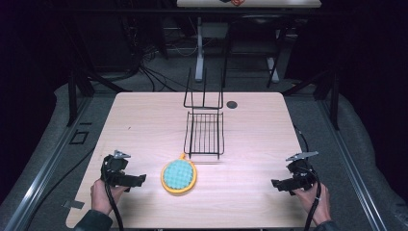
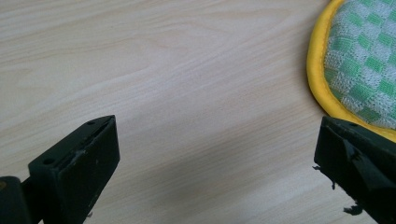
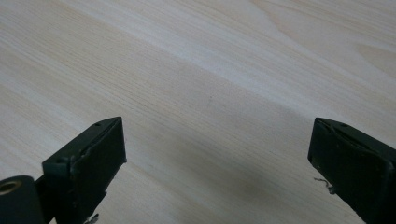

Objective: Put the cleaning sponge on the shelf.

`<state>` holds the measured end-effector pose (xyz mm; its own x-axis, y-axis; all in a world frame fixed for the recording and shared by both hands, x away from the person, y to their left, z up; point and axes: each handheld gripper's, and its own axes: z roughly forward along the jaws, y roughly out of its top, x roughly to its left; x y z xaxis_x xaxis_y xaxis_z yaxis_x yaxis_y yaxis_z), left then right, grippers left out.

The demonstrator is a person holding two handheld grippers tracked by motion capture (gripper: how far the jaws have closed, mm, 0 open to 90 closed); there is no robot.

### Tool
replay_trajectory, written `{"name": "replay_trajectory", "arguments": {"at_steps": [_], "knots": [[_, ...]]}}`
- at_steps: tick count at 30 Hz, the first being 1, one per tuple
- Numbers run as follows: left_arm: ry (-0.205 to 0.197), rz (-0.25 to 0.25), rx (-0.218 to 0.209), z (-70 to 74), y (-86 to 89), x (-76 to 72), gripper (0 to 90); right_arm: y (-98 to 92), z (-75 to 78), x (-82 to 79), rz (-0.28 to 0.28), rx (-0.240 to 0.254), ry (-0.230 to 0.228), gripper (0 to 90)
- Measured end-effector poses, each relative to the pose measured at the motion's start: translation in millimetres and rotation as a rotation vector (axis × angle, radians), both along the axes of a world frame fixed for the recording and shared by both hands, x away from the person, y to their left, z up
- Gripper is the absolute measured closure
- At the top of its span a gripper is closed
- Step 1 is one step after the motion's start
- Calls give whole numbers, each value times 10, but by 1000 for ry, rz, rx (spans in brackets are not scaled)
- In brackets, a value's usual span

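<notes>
Left gripper (image 1: 129, 180) is resting low at the near left part of the wooden table (image 1: 144, 120), and its jaws are standing wide apart with nothing between them. Just to its right the round pot holder (image 1: 178, 175), green checked with a yellow rim, is lying flat on the table, near but not touching the jaws. In the left gripper view the pot holder (image 2: 359, 60) is showing its woven squares clearly, beside the right jaw. Behind the pot holder, in the high view, a black wire rack (image 1: 204, 130) is standing at the table's middle. Right gripper (image 1: 284, 184) is sitting at the near right, well apart from the pot holder, jaws also spread over bare wood.
</notes>
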<state>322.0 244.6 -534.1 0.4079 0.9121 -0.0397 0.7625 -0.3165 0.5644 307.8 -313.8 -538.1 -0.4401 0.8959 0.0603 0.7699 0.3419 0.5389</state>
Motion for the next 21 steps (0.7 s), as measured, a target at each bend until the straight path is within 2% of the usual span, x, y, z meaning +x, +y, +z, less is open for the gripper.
{"name": "replay_trajectory", "arguments": {"at_steps": [8, 12, 17, 21], "knots": [[4, -44, -14, 34, -113, 6, 1, 23, 25, -8, 6, 0, -3, 46], [-1, -67, -27, 48, -231, 40, 0, 41, 31, -13, 13, -1, -5, 46], [-2, -98, -30, 63, -364, 95, 0, 60, 39, -13, 23, -11, 1, 52], [0, -123, -20, 67, -462, 135, 0, 72, 26, -12, 27, 2, 0, 55]]}}
